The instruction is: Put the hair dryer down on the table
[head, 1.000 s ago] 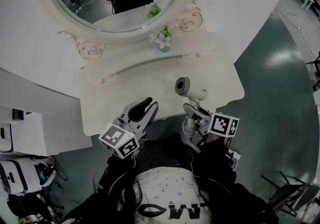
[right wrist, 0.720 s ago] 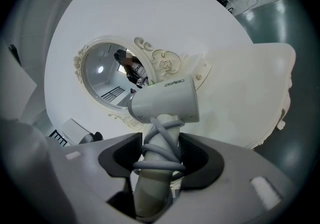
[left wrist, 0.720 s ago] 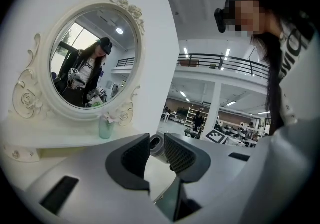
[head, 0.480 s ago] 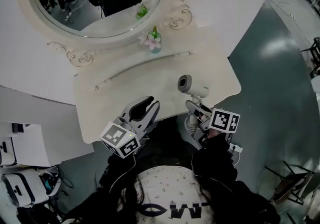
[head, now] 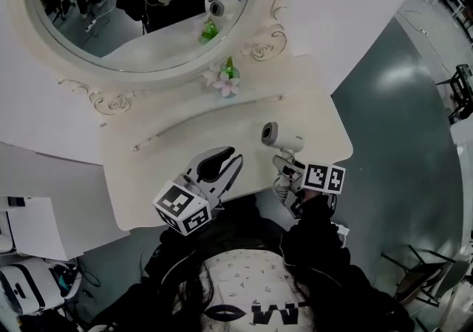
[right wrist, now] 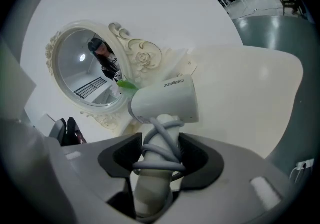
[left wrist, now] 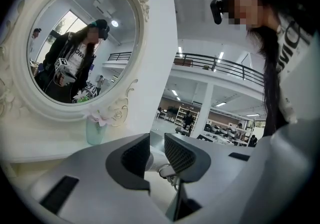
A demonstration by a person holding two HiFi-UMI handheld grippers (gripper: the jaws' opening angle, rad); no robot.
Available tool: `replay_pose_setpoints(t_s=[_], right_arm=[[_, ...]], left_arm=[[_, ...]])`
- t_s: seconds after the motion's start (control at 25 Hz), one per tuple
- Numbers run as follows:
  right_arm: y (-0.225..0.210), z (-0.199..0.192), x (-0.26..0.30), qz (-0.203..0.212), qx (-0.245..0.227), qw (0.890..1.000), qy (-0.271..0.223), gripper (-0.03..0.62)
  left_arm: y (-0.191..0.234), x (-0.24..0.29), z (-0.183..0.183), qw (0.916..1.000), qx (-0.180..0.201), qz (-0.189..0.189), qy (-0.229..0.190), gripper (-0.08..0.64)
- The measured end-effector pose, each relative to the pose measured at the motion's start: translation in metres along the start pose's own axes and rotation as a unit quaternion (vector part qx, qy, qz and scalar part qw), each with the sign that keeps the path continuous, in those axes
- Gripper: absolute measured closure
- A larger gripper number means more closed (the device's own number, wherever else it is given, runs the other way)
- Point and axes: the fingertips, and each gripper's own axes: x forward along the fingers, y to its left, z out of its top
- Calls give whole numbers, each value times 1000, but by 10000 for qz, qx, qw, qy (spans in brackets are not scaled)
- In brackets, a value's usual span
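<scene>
Hair dryer point(right wrist: 165, 102) first: it is white and clamped in the right gripper point(right wrist: 159, 157). The gripper's two dark pads press from either side on the handle point(right wrist: 149, 194), over the grey cord point(right wrist: 161, 142) wound round it. The jaws stand wide, because the wrapped handle fills the space between them. The barrel sits just beyond the jaw tips and lies crosswise to them, one round end turned toward the back left of the vanity table point(head: 185, 131).

From the head view we place the hair dryer over the front right part of the vanity table, near its front edge, handle down and barrel on top. We cannot tell whether its lower end touches the tabletop. The right gripper's body hangs off the table's front edge, on the person's side.

The left gripper point(left wrist: 156, 154) reaches over the front edge of the vanity table too, left of the hair dryer and apart from it. Its jaws leave a narrow gap with nothing between them. Through that gap we only glimpse the hair dryer farther off.

At the back of the vanity table, near its middle, stands a small pale green vase point(left wrist: 94, 132) holding pink flowers point(left wrist: 101, 118). Behind it an oval mirror point(head: 140, 12) in a carved cream frame rises from the table's rear and reflects both grippers.
</scene>
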Motion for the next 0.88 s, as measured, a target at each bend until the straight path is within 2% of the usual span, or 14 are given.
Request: replay_pose_setpoints(t_s=[0.2, 0.48, 0.76, 0.88], right_arm=[[-28, 8, 30, -442, -63, 9986, 300, 356], [-51, 20, 61, -1061, -622, 9903, 649, 356], [-62, 37, 82, -1581, -1336, 9755, 740, 357], [-63, 45, 89, -1648, -1358, 9746, 674, 357]], left_arm=[[19, 4, -1, 9999, -96, 88, 30, 469], [42, 0, -7, 9994, -198, 296, 42, 469], [61, -6, -11, 9983, -313, 482, -16, 469], [66, -8, -12, 9979, -350, 535, -40, 469]])
